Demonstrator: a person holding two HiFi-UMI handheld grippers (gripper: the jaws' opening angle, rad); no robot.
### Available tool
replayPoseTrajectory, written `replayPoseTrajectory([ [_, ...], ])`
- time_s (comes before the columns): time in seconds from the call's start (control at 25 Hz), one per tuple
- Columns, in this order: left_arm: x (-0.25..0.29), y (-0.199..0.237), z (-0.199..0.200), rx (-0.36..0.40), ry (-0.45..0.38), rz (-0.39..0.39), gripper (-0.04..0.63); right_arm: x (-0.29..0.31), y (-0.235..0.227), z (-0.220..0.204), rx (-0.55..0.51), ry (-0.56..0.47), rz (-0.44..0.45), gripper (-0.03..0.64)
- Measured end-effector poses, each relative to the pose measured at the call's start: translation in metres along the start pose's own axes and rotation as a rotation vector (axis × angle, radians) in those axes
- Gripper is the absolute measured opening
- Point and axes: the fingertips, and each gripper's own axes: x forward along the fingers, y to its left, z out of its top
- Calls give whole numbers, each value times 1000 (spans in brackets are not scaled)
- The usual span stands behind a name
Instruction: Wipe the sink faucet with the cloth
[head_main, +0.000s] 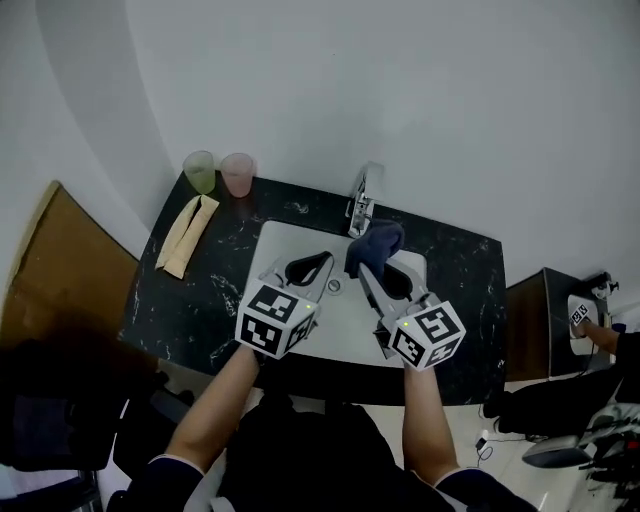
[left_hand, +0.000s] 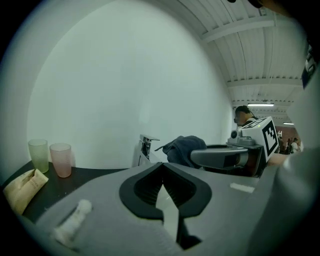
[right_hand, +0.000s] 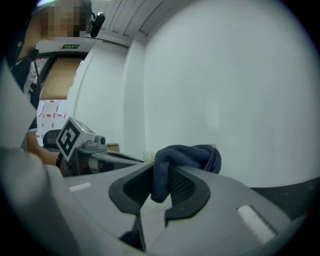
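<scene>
The chrome faucet (head_main: 362, 198) stands at the back rim of the white sink (head_main: 270, 245); it also shows in the left gripper view as the faucet (left_hand: 145, 148). My right gripper (head_main: 366, 268) is shut on a dark blue cloth (head_main: 375, 245), which bunches over its tips just in front of the faucet. In the right gripper view the cloth (right_hand: 182, 159) hangs pinched between the jaws. My left gripper (head_main: 318, 265) hovers over the basin, shut and empty, left of the cloth (left_hand: 182, 149).
A green cup (head_main: 200, 171) and a pink cup (head_main: 238, 173) stand at the back left of the black marble counter (head_main: 195, 300). A folded tan cloth (head_main: 185, 234) lies beside them. A wall runs close behind the faucet.
</scene>
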Motion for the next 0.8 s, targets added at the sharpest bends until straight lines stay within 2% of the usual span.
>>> replayPoseTrajectory([
  [0.08, 9, 3, 0, -6, 7, -50, 10, 2, -10, 9, -20, -9, -58, 69],
  [0.2, 26, 6, -2, -7, 26, -102, 60, 4, -28, 26, -68, -10, -121, 69],
  [0.28, 39, 8, -4, 0, 41, -110, 71, 9, -40, 39, -98, -12, -138, 69],
  [0.36, 53, 12, -6, 17, 61, -105, 111, 17, -52, 51, -130, -15, -135, 69],
  [0.44, 66, 15, -6, 35, 79, -95, 162, 30, -62, 62, -163, -16, -111, 69],
  [0.52, 78, 16, -5, 52, 91, -81, 184, 45, -72, 68, -189, 3, -75, 69],
  [0.8, 99, 14, -14, 78, 151, -64, 193, 87, -94, 51, -213, 190, 95, 67],
])
